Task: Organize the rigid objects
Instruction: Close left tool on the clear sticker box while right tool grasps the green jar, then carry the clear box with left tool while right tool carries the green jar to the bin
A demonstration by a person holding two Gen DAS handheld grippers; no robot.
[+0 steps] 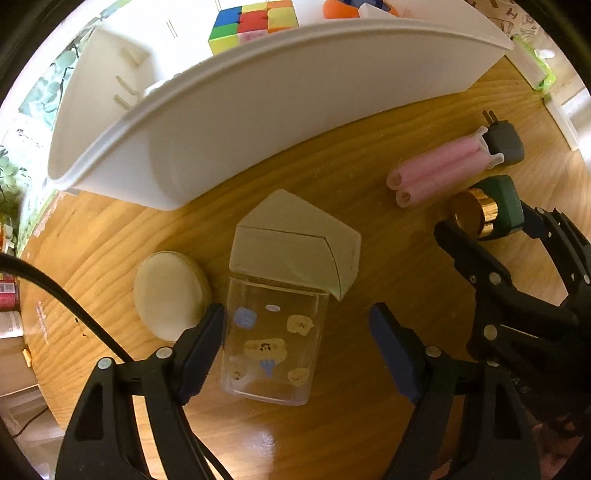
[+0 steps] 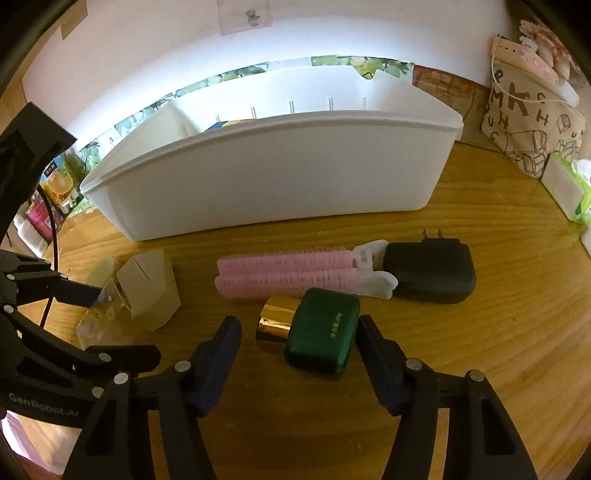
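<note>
Both tools stand wide, each straddling its own object without pinching it. Left tool [image 1: 297, 332] has its jaws either side of the clear jar [image 1: 271, 347] with the pale flip lid, lying on its side on the tabletop [image 1: 332, 443]; one blue pad [image 1: 207, 332] sits just beside the glass, the other well off it. A round cream puck [image 1: 168, 293] lies touching or nearly touching that nearer jaw. Right tool [image 2: 297, 343] brackets the green bottle [image 2: 321, 338] with the gold cap, also lying down, one pad [image 2: 369, 343] nearly against its side.

Beyond them lie the pink hair rollers [image 2: 284, 273] and the dark plug adapter [image 2: 430, 271], then the white bin [image 2: 277, 173] toward the tabletop's far edge.

I'd judge this the grasping step: both pickups lined up, neither closed. Next, each tool needs to squeeze squarely, lift, and clear the bin's front wall.

Only the left view looks down into the bin, showing a colour cube [image 1: 253, 24] and something orange already inside; the right view shows the bin's slotted back wall and the patterned pouch [image 2: 528, 122] near the far right corner.
</note>
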